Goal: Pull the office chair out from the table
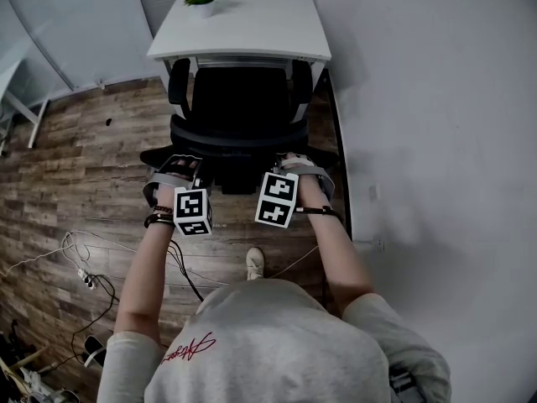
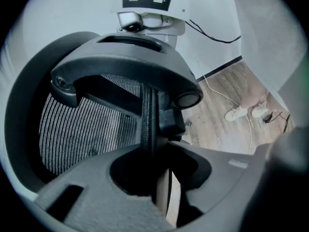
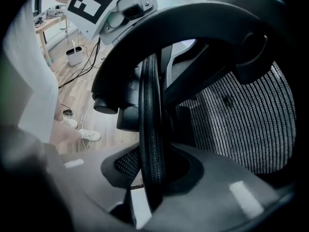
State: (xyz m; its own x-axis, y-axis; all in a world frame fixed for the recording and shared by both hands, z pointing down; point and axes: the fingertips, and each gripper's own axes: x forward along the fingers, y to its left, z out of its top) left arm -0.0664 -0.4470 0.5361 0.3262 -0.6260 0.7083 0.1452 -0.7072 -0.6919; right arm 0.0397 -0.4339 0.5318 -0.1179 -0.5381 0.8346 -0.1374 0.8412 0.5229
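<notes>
1. Two grips show in the head view: left tongs (image 1: 180, 168) and right tongs (image 1: 295, 164) hold the office chair's (image 1: 239, 99) backrest top. Its front is tucked under the worktop's (image 1: 243, 28) near edge, with the wall (image 1: 436, 99) close at the right and open floor (image 1: 84, 158) at the left.
2. Left gripper view: left tongs (image 2: 154, 173) are clenched on the backrest's thin rim (image 2: 147, 124).
3. Right gripper view: right tongs (image 3: 152, 178) are clenched on that mesh-wrapped rim (image 3: 150, 110).

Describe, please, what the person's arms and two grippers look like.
The left gripper and right gripper are grey moulded plastic; each carries a white cube with black square markers. The person wears a light grey sweatshirt with red script, its sleeves ending above the elbows, and a dark band on each wrist.
</notes>
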